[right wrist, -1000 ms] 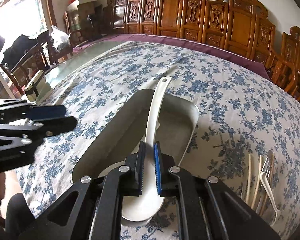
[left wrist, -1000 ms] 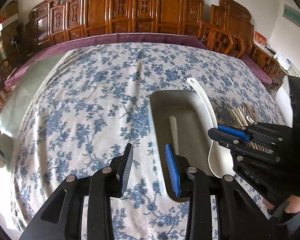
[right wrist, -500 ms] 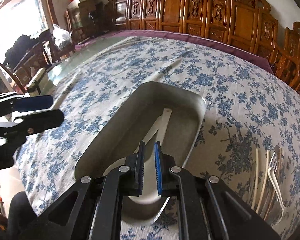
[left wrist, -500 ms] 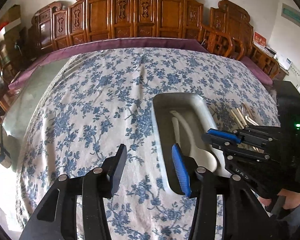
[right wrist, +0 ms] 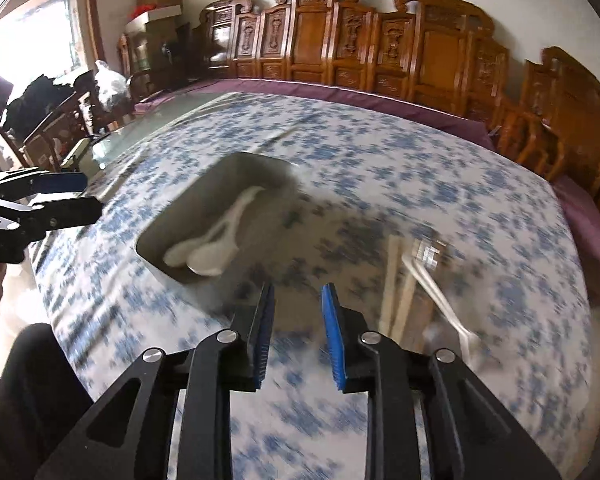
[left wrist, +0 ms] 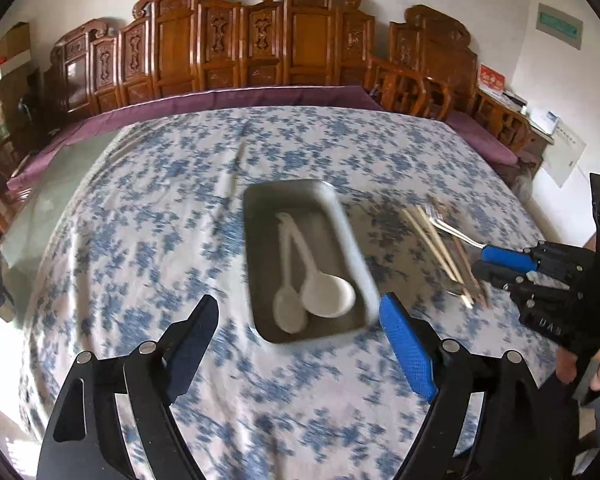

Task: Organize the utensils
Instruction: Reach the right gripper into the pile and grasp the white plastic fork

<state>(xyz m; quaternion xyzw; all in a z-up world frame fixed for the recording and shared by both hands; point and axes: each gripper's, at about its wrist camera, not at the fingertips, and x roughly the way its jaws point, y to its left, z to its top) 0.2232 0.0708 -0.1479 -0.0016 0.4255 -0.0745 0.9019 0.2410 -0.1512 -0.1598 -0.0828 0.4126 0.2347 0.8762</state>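
Observation:
A metal tray (left wrist: 260, 256) (right wrist: 156, 228) lies on the blue-flowered tablecloth with two white spoons (left wrist: 324, 292) (right wrist: 212, 254) side by side in it. To its right lies a loose pile of chopsticks (left wrist: 440, 248) (right wrist: 396, 280) and a fork (right wrist: 440, 292). My left gripper (left wrist: 298, 316) hovers at the tray's near end, its jaws opening wide with nothing between them. My right gripper (right wrist: 298, 304), also seen from the left wrist (left wrist: 480, 260), hangs between the tray and the pile, jaws opening and empty.
Carved wooden chairs (left wrist: 260, 48) line the far side of the table. A purple under-cloth (left wrist: 220, 100) shows along the far edge. Bare glass tabletop (left wrist: 52, 184) lies at the left. A person's hand (left wrist: 596, 368) holds the right gripper at the right edge.
The big white spoon went from leaning on the tray's rim to lying flat inside. Both grippers drew back from the tray; the left spread wide, the right let go and began opening.

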